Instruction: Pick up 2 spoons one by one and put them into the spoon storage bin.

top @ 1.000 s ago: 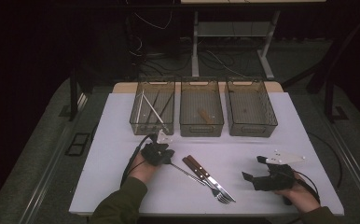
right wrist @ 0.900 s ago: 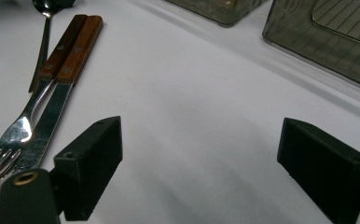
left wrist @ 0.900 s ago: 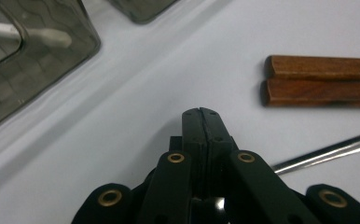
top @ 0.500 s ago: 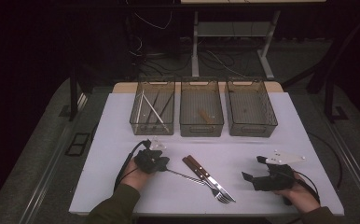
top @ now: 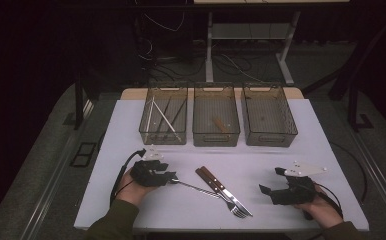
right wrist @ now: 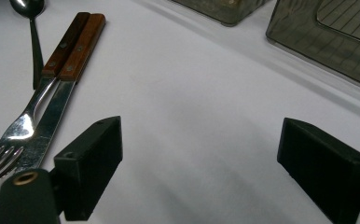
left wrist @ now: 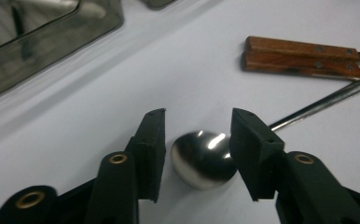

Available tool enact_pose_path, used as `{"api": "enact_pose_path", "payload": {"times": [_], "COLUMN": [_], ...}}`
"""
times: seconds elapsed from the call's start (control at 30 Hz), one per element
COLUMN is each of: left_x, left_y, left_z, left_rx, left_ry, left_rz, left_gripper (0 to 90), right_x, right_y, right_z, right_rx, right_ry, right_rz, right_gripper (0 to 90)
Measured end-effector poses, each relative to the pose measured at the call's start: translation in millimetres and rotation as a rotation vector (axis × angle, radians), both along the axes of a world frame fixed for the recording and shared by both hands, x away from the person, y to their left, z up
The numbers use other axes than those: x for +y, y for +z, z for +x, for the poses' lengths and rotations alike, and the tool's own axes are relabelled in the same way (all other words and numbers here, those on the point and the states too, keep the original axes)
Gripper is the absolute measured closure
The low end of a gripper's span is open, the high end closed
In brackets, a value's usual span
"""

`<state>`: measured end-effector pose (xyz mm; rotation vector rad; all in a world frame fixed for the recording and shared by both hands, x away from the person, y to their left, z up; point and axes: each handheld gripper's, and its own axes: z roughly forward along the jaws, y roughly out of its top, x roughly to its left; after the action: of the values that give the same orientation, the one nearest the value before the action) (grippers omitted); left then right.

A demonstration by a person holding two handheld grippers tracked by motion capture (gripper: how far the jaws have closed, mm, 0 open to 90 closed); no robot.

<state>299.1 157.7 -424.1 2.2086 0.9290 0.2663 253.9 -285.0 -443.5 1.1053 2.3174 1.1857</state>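
Sorting cutlery into bins [top: 216, 117], barely begun: spoon [left wrist: 205, 158] between left hand-held gripper [left wrist: 197, 140] just-opened pads, ungripped; fork [right wrist: 17, 135], knife [right wrist: 59, 105] on tabletop [top: 281, 160]; right hand-held gripper [right wrist: 199, 158] wide, empty.

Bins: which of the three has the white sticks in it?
The left bin, the one nearest the left gripper. Long white sticks lie across it; the middle bin holds a small brown piece, and the right bin looks empty.

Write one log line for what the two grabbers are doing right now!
left gripper: jaws just opened, astride spoon bowl, no grip | right gripper: open, holding nothing | fork, knife: on table
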Motion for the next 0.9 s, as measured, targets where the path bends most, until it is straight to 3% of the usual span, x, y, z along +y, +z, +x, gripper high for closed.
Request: {"api": "enact_pose_path", "payload": {"times": [0.7, 0.9], "left_x": [-2.7, -3.7], "left_y": [-16.4, -17.1], "left_z": [3.5, 1.5], "left_rx": [0.065, 0.049], "left_ry": [-0.046, -0.067], "left_rz": [0.018, 0.026], "left_gripper": [52.0, 54.4], "right_x": [1.1, 0.8], "right_y": [-1.5, -1.4], "right_z": [0.6, 0.7], "right_rx": [0.004, 0.005], "right_ry": [0.005, 0.003], "right_rz": [-0.009, -0.009], "right_gripper": [14.1, 14.2]}}
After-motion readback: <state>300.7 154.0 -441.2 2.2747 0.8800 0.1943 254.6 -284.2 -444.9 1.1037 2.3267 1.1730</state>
